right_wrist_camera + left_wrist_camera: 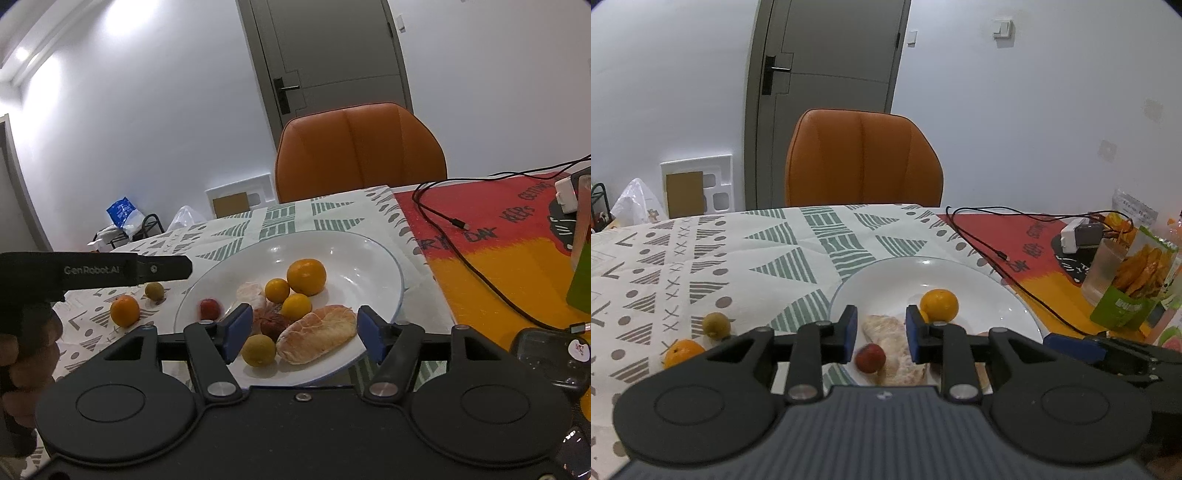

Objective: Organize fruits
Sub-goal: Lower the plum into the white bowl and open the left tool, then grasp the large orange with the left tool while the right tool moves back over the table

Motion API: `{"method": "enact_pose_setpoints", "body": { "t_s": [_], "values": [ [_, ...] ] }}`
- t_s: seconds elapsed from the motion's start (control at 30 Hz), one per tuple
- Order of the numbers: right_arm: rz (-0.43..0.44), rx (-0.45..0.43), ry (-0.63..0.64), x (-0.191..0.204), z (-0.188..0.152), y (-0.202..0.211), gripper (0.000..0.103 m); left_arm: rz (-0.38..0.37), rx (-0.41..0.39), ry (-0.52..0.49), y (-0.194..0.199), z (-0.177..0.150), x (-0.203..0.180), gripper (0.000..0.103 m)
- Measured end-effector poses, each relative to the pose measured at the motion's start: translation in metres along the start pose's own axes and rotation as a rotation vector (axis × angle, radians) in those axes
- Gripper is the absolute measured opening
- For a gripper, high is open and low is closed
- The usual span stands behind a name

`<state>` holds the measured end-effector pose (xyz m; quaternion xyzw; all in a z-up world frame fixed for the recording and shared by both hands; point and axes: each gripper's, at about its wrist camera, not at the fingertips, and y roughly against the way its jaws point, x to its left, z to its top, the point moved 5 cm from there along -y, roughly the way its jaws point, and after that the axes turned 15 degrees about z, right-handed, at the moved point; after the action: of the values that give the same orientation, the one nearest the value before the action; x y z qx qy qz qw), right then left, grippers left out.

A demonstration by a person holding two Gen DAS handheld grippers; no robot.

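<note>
Fruits lie mostly on a white plate (376, 258), with two left out on the patterned tablecloth (701, 251).

On the plate are a large orange (306, 277), two smaller yellow-orange fruits (277, 290) touching it, a small red fruit (209, 308) near the left rim, a dark red fruit (273, 326), a yellow-green round fruit (258, 350) at the near rim, and a peeled pomelo segment (317, 334). The segment's long axis runs from near left up to far right in the right wrist view, its far end pointing toward the plate's right rim. Off the plate to its left sit an orange (125, 311) and a small greenish fruit (154, 291), near each other but apart. The left gripper (880, 334) hovers over the plate's near left edge, jaws spread and empty. The right gripper (304, 334) is spread wide, empty, either side of the segment and touching nothing.
</note>
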<state>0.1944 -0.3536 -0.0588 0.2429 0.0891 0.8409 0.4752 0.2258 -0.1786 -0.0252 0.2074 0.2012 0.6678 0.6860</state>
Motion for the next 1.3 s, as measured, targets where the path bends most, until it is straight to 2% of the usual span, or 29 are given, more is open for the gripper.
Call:
{"method": "enact_pose_setpoints", "body": {
  "t_s": [0.17,0.33,0.43,0.93,1.1,1.3],
  "values": [
    [0.007,0.005,0.003,0.003,0.000,-0.002,0.064,0.041,0.005,0.016,0.002,0.000,0.014,0.039],
    [0.026,0.007,0.004,0.010,0.000,-0.007,0.067,0.084,-0.004,0.027,0.007,-0.001,0.033,0.058],
    [0.035,0.013,0.011,0.017,0.000,-0.012,0.067,0.107,-0.007,0.045,0.010,-0.003,0.046,0.064],
    [0.078,0.040,0.049,0.049,0.000,-0.032,0.075,0.185,-0.005,0.102,0.018,-0.011,0.100,0.073],
    [0.098,0.033,0.067,0.061,0.001,-0.037,0.089,0.210,0.006,0.124,0.016,-0.017,0.114,0.074],
    [0.118,0.037,0.083,0.071,0.003,-0.047,0.097,0.214,0.034,0.130,0.010,-0.024,0.124,0.076]
  ]
}}
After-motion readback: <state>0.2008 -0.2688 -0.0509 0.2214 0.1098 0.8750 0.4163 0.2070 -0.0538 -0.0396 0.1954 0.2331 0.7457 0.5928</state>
